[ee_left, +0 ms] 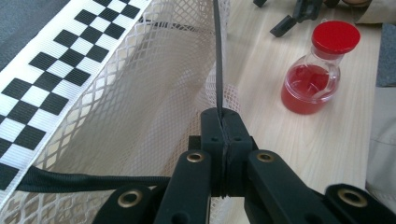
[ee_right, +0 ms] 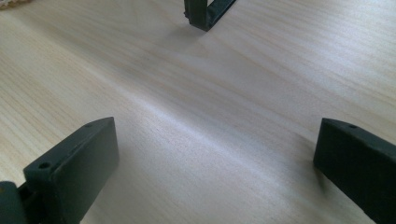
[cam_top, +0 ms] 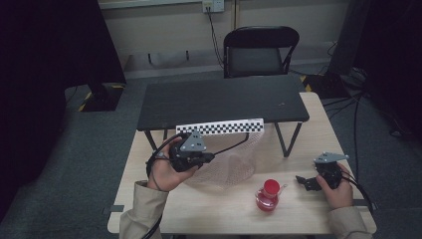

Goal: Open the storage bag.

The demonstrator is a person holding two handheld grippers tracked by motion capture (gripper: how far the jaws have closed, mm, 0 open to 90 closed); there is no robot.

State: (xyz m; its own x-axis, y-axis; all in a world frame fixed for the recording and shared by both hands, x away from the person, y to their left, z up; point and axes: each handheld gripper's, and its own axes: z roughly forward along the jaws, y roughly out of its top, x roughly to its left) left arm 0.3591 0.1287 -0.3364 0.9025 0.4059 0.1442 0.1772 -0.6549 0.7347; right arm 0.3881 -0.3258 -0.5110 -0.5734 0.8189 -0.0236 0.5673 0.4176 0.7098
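Two claws at work over one pale wooden desk (cam_top: 298,219). Item one: white mesh bag with a black-and-white chequered band along its rim and a black webbing strap (ee_left: 218,56), lying at mid-desk, partly under the edge of a low black table (cam_top: 219,102) that stands on the desk. Left claw (ee_left: 225,128): jaws closed tight on the black strap, which runs taut up and away from them; the bag's mouth (cam_top: 224,154) is lifted by it. Item two: small clear glass flask of red liquid with a red round cap (cam_top: 268,196), upright on the desk just beside the bag, between the two hands. Right claw (cam_top: 303,181): jaws wide apart, holding nothing, low over bare wood near the flask.

Step in hand, as judged: holding the bag open by its strap. Next move likely calls for the right claw to close on the flask below its cap, keep it upright, and carry it into the held-open mouth.
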